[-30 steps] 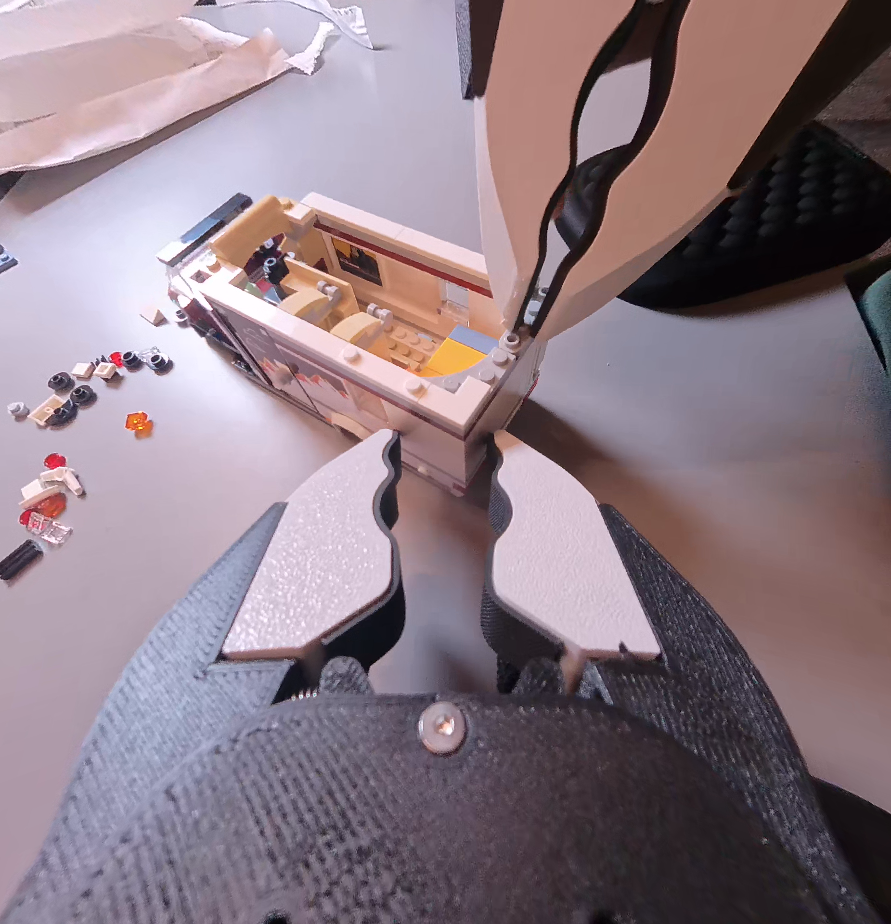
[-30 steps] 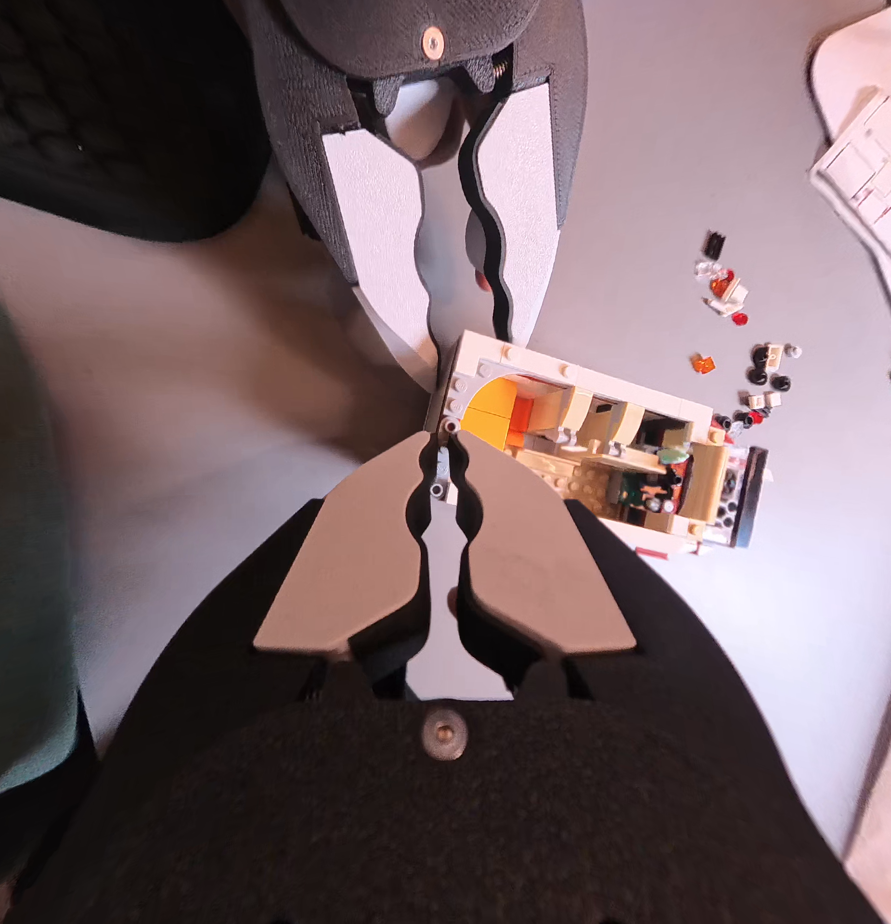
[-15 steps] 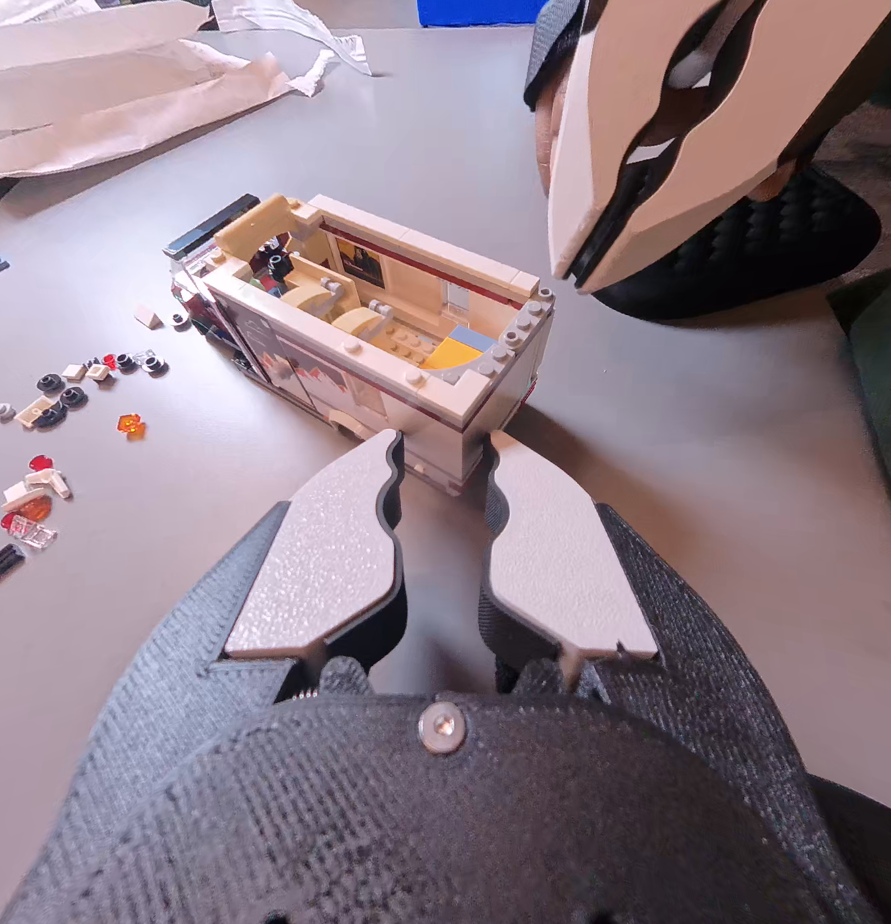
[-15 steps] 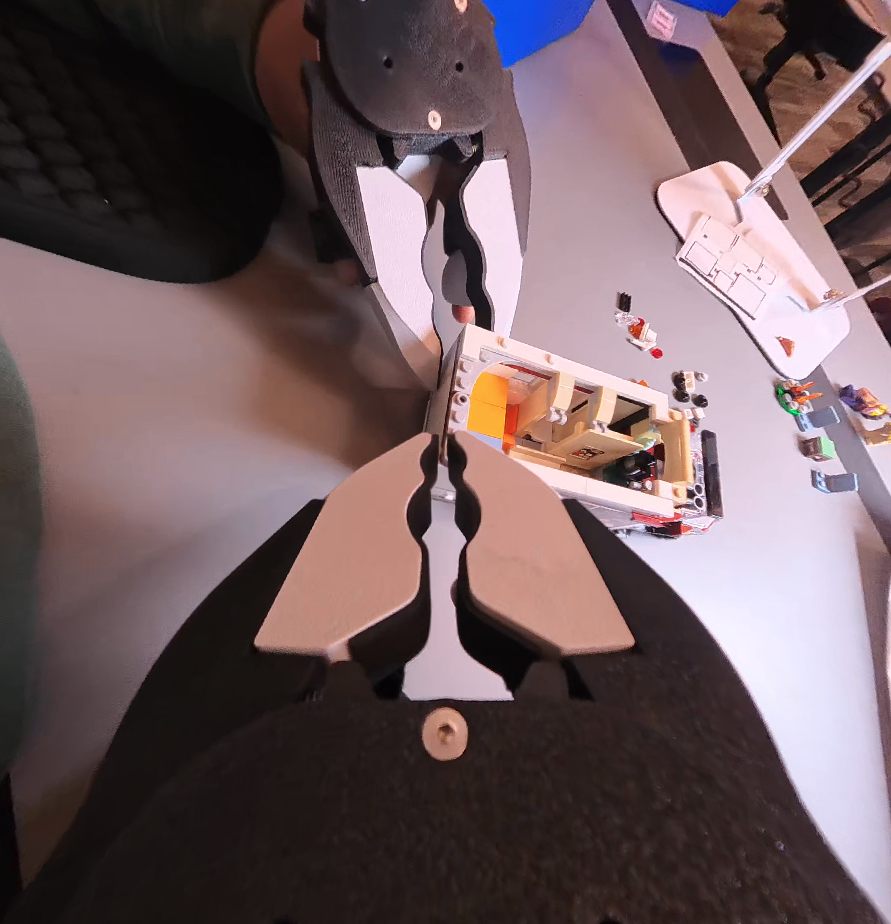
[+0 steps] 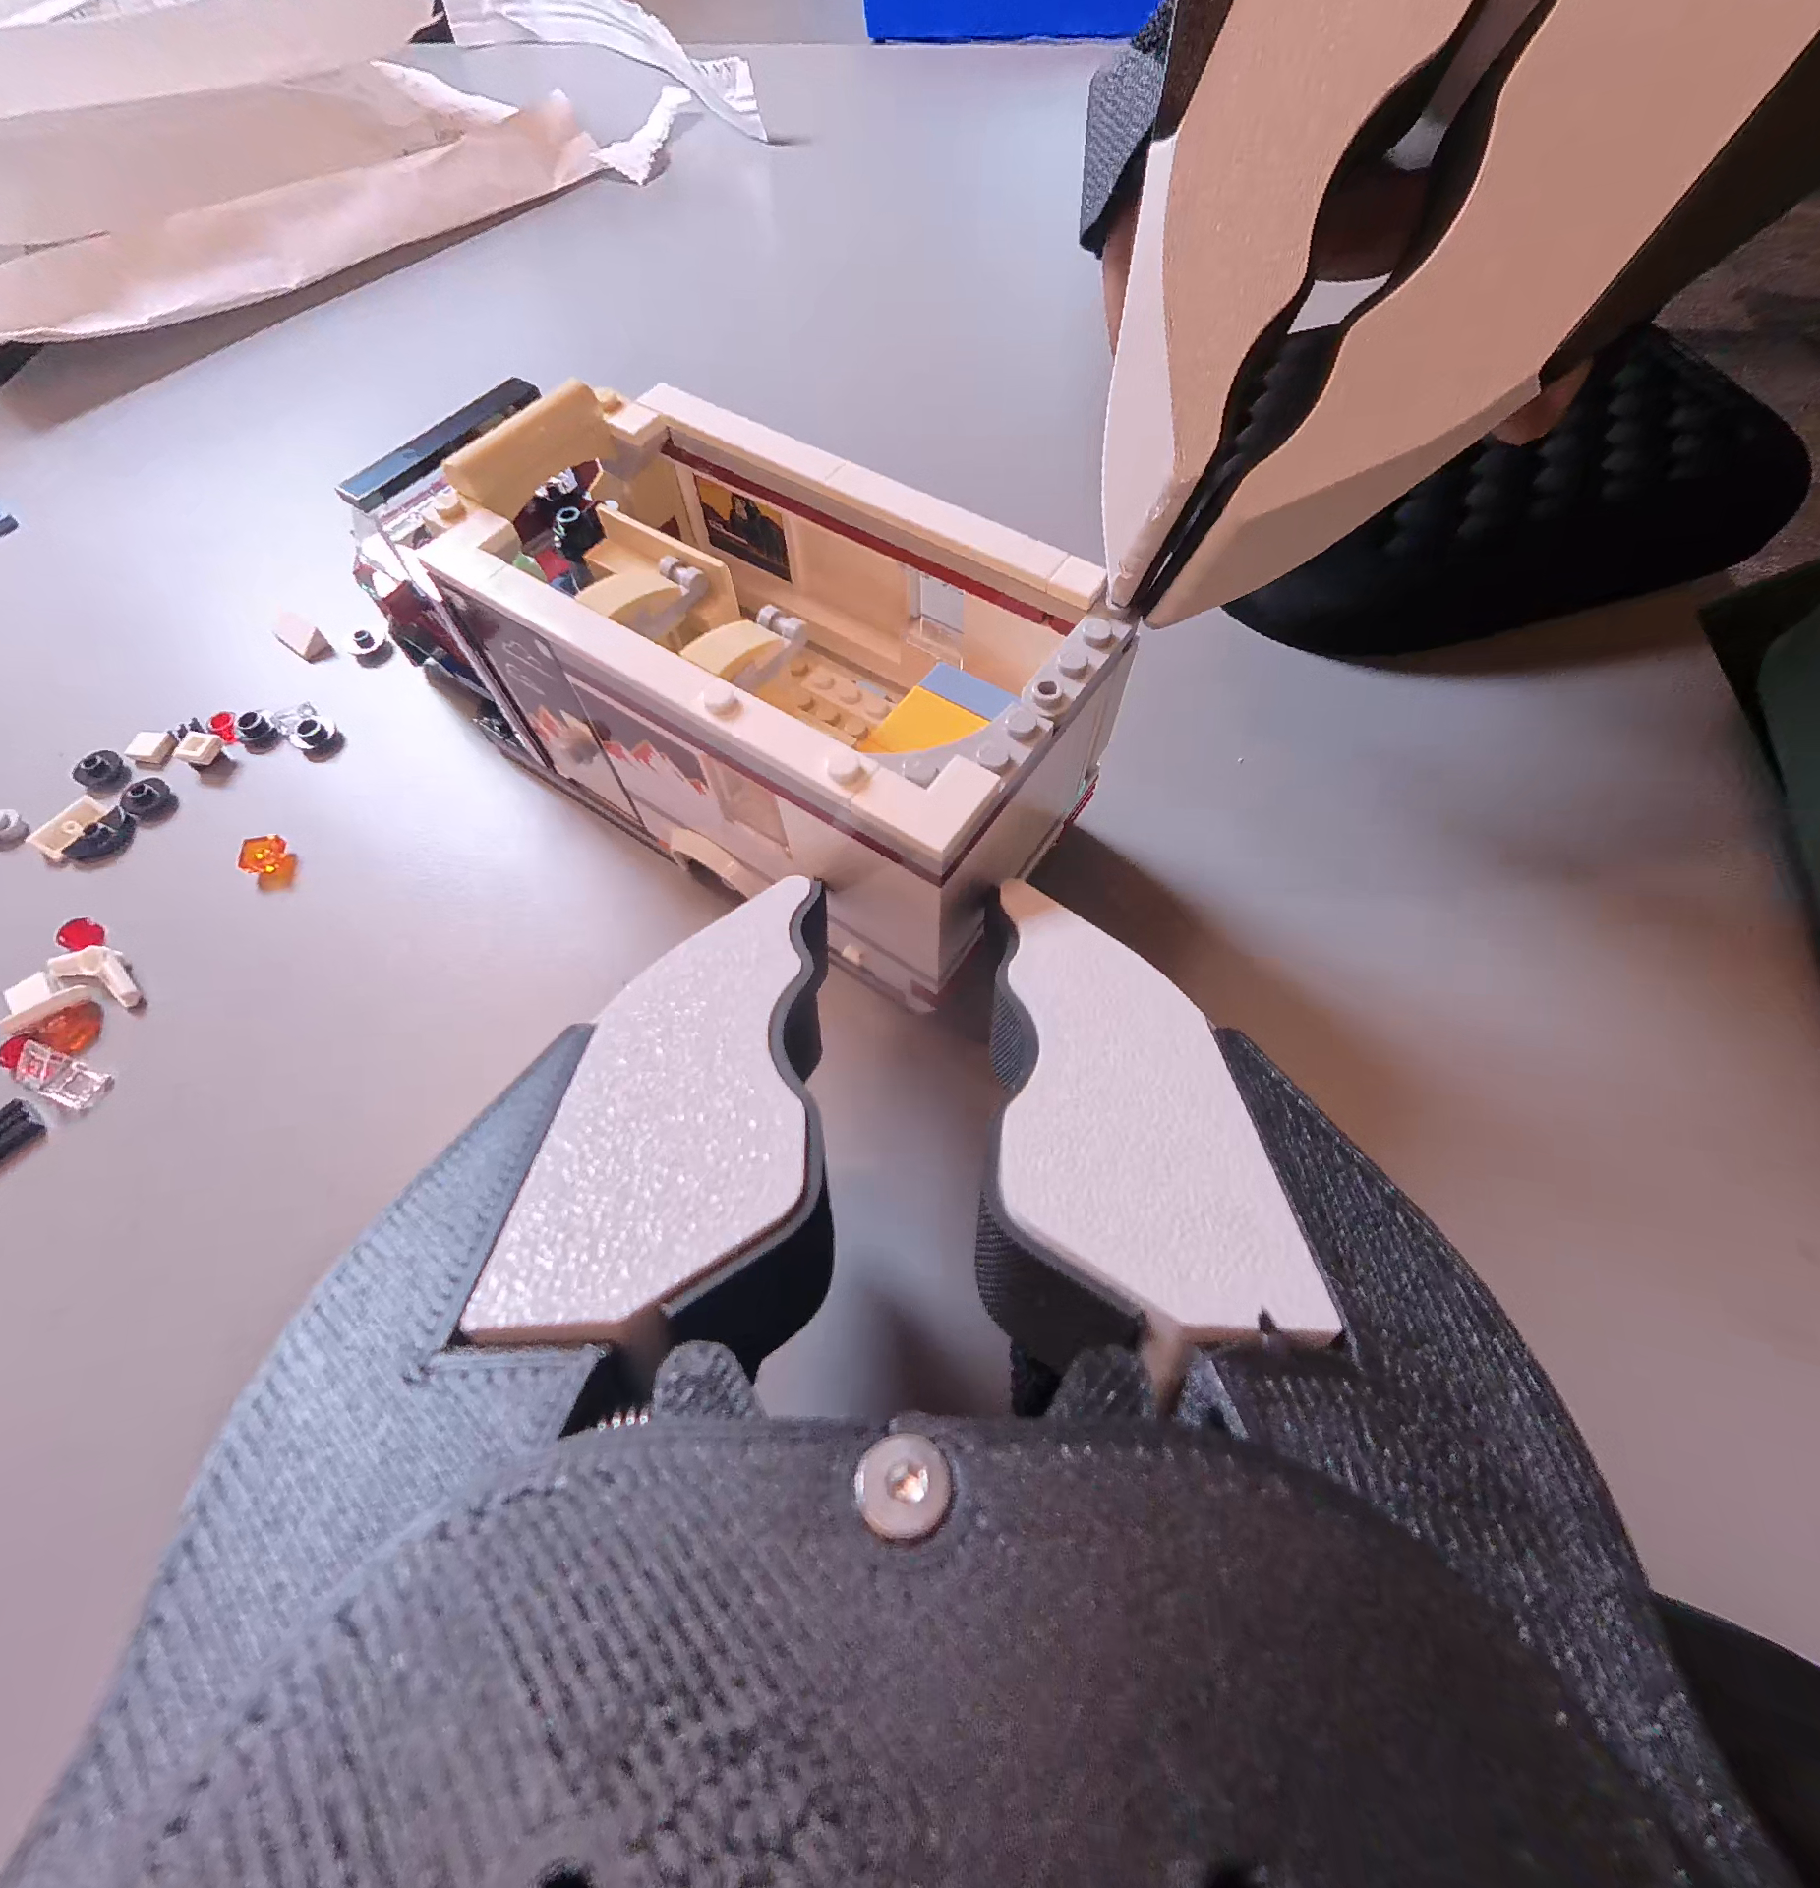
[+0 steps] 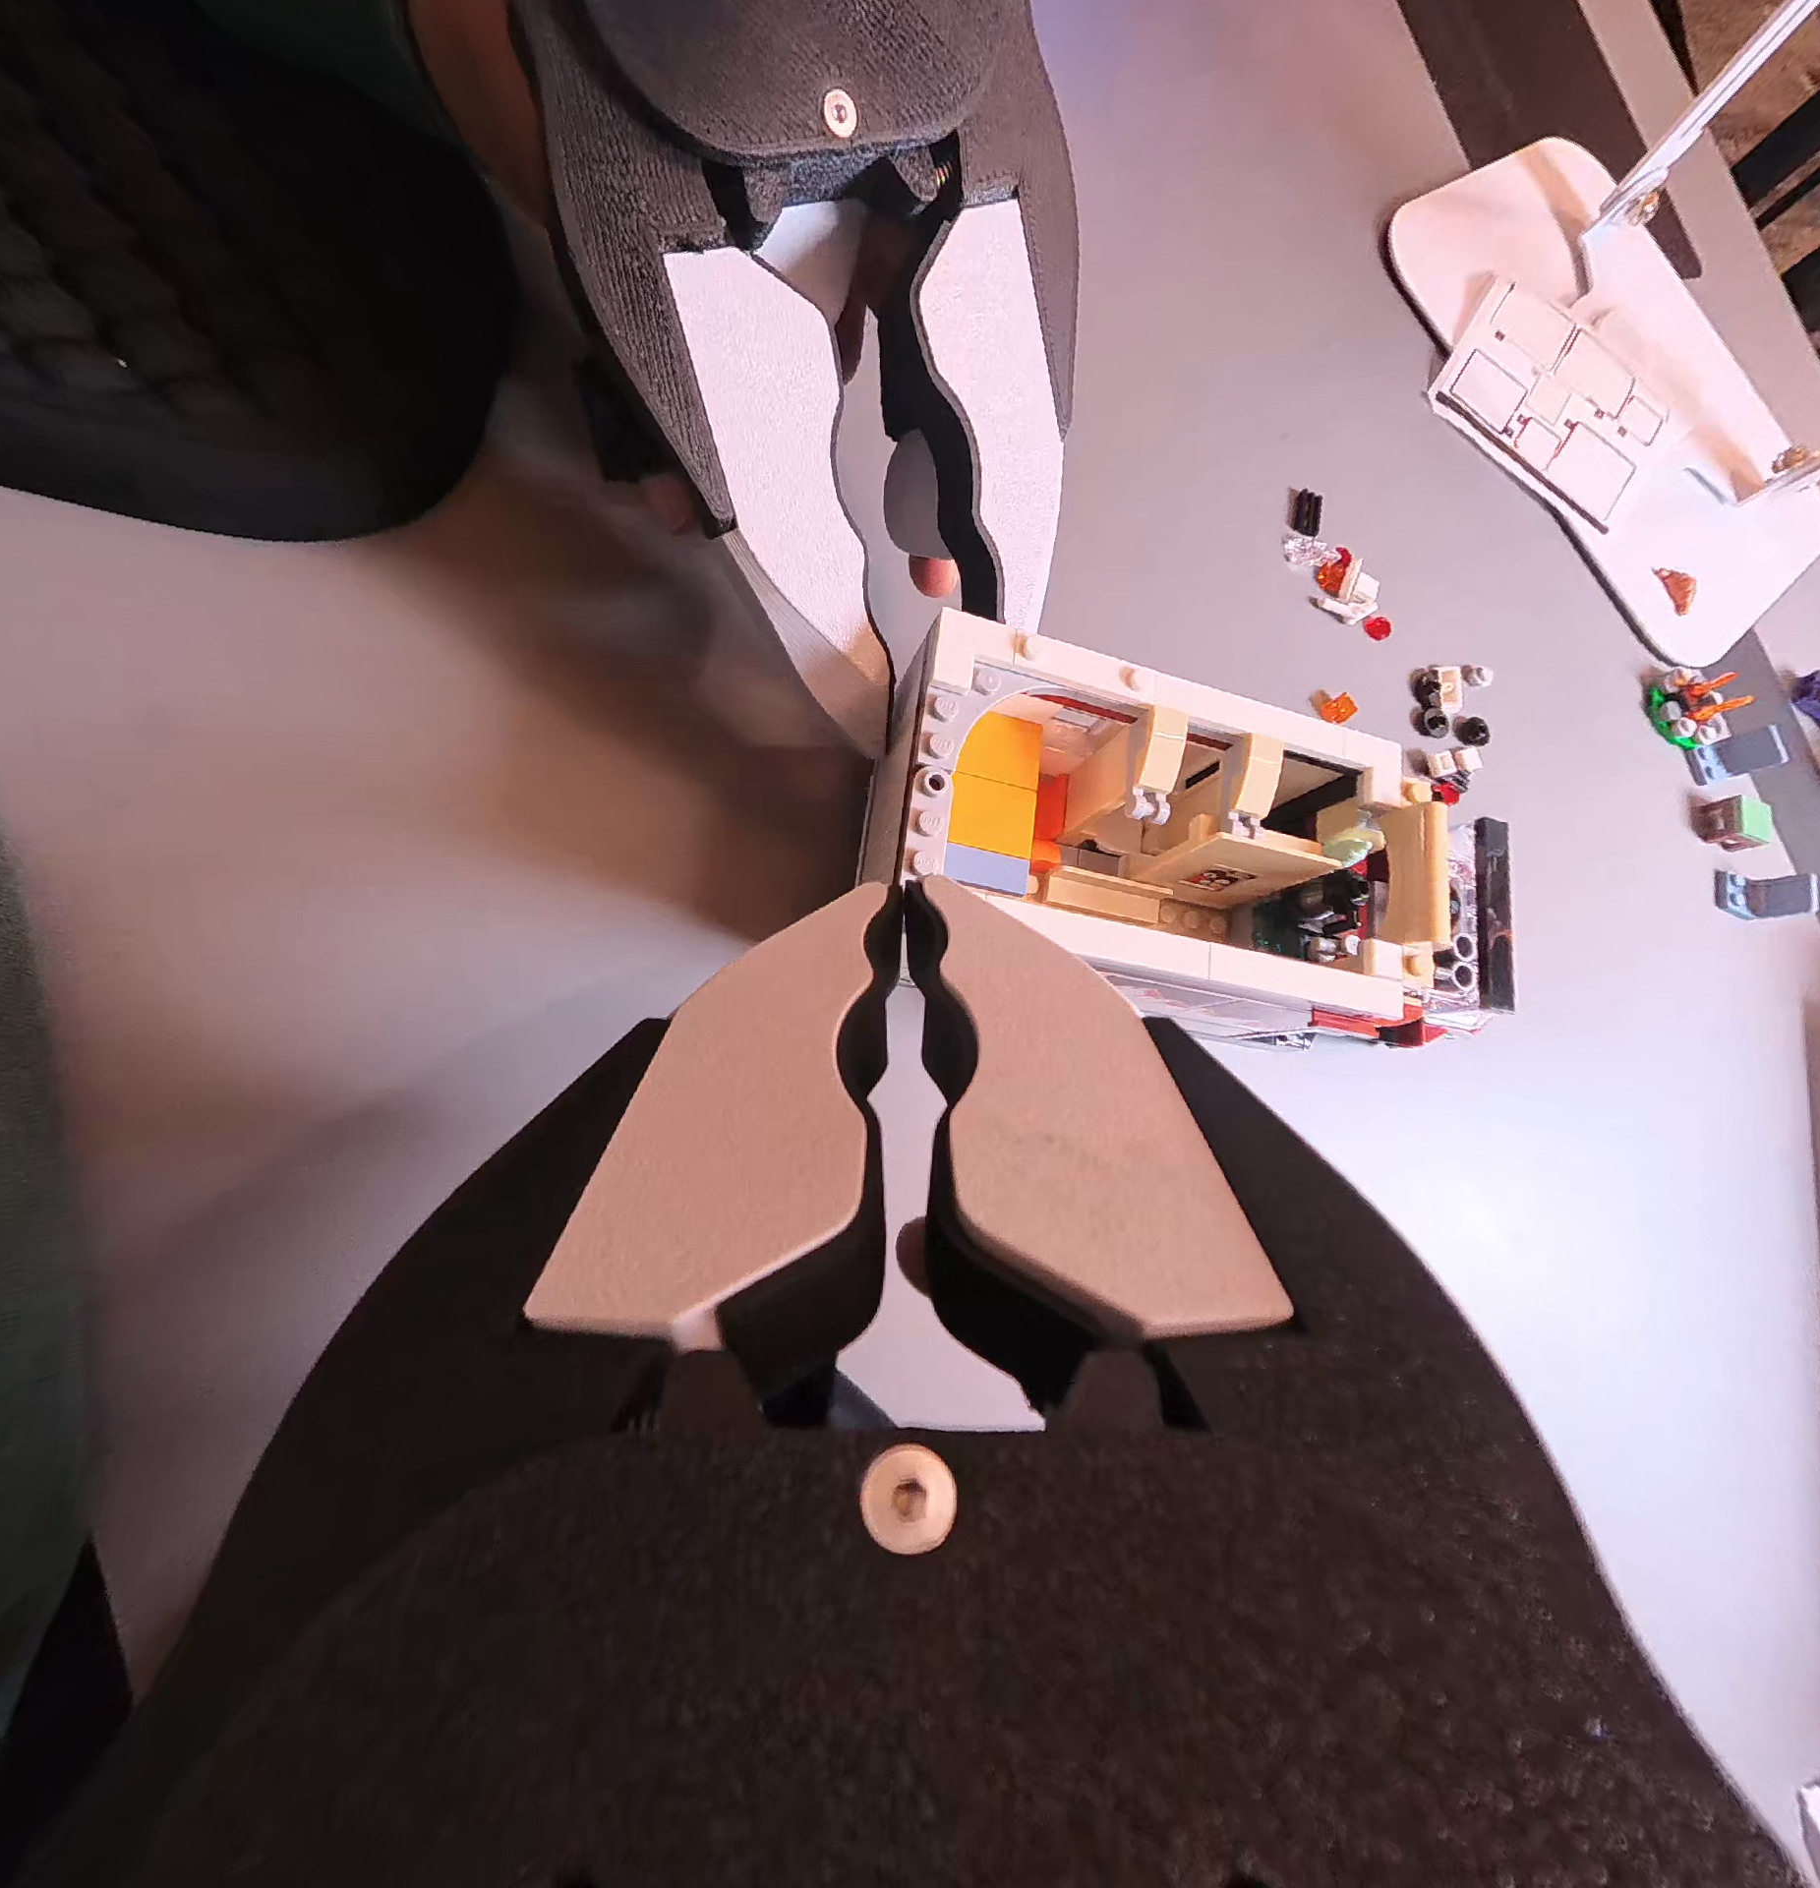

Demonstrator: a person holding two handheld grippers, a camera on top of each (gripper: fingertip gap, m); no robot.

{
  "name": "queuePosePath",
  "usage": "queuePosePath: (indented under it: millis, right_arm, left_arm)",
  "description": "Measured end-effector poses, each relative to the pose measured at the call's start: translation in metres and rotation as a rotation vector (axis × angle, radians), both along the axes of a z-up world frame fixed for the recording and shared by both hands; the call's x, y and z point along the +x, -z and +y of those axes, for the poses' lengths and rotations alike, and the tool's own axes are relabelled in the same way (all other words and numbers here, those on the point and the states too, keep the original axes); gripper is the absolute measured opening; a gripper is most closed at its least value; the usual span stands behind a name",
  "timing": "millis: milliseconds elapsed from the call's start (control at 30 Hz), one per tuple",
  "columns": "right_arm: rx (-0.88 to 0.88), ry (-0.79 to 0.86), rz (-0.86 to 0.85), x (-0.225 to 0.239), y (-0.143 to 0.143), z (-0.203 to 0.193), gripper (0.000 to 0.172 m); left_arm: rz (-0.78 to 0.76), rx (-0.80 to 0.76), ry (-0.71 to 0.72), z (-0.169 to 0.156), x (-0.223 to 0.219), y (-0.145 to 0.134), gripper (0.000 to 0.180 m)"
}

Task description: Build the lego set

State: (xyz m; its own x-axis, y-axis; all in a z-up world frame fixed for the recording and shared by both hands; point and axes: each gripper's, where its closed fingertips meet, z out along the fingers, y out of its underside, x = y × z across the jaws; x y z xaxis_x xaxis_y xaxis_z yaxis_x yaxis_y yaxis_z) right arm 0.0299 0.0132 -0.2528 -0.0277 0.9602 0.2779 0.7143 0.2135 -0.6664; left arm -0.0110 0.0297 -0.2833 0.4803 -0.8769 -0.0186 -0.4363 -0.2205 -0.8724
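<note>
A white and tan lego van [image 5: 783, 715] with its roof off stands on the grey table [image 5: 1396, 919]; it also shows in the right wrist view [image 6: 1191, 817]. My left gripper [image 5: 905, 899] is low at the van's rear corner, with its two pads pressed on the side wall and the rear wall. It also shows across the van in the right wrist view [image 6: 936, 654]. My right gripper [image 6: 903, 894] is shut, and its tips rest on the top rear corner of the van beside the grey studded strip [image 6: 931, 787]. It comes down from the upper right in the left wrist view [image 5: 1140, 603].
Several small loose pieces [image 5: 119, 776] lie left of the van and also show in the right wrist view [image 6: 1447, 705]. Crumpled paper [image 5: 221, 184] lies at the far left. A white stand with a sticker sheet [image 6: 1600, 429] and small figures [image 6: 1692, 705] are beyond. A black chair [image 5: 1498, 511] stands at the table edge. About 6 centimeters separates my left fingertips from my right.
My right gripper lifted off the van's rear corner, then came back down onto it with its jaws fully closed. My left gripper stayed at the van and tightened slightly.
</note>
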Motion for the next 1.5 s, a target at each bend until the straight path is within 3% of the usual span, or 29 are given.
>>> queuePosePath:
  millis: [133, 233, 367, 467, 967, 1167, 1300, 1500]
  right_arm:
    - [-0.057, 0.017, 0.032, -0.002, -0.002, 0.000, 0.000]
    - [-0.078, 0.012, 0.112, -0.013, -0.012, -0.003, 0.010]
    - [-0.046, 0.032, 0.063, -0.018, 0.002, 0.006, 0.019]
    - [-0.048, 0.048, 0.029, -0.019, 0.011, 0.007, 0.010]
    - [-0.120, 0.066, 0.067, -0.020, 0.010, 0.007, 0.008]
    - [-0.088, 0.027, 0.175, -0.023, -0.005, 0.006, 0.026]
    - [-0.082, -0.004, 0.236, -0.013, -0.019, 0.008, 0.026]
    - [0.037, 0.004, 0.234, 0.014, -0.015, 0.030, 0.031]
  left_arm:
    - [-0.005, 0.003, 0.001, 0.001, 0.000, 0.000, 0.029]
    - [-0.020, 0.010, -0.002, 0.001, 0.002, 0.000, 0.029]
    - [-0.019, 0.018, -0.002, 0.001, 0.001, 0.000, 0.029]
    - [-0.014, 0.022, -0.001, 0.001, 0.001, 0.001, 0.028]
    - [-0.017, 0.010, -0.002, 0.001, 0.000, 0.001, 0.027]
    - [-0.016, 0.017, -0.003, 0.002, -0.001, 0.001, 0.027]
    - [-0.013, 0.025, -0.008, 0.003, -0.003, 0.001, 0.026]
    - [-0.008, 0.030, -0.100, 0.022, -0.025, 0.001, 0.026]
